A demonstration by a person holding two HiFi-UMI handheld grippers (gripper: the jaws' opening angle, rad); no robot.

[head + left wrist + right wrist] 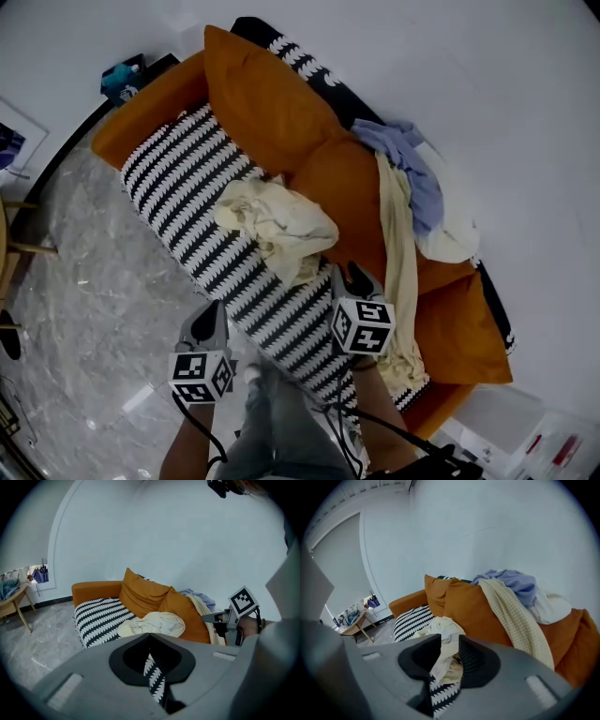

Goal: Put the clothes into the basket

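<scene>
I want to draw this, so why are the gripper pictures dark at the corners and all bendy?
Left gripper view: a wide-angle lens darkens the corners and curves the plain white wall. Right gripper view: same dark rim, same bend in the wall's edge. Head view: even light, faint shadows, the orange sofa sharp.

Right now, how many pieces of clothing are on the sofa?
4: cream bundle on the striped seat; checked cream cloth draped over a cushion; blue piece and white piece atop the sofa back. More may be hidden.
</scene>
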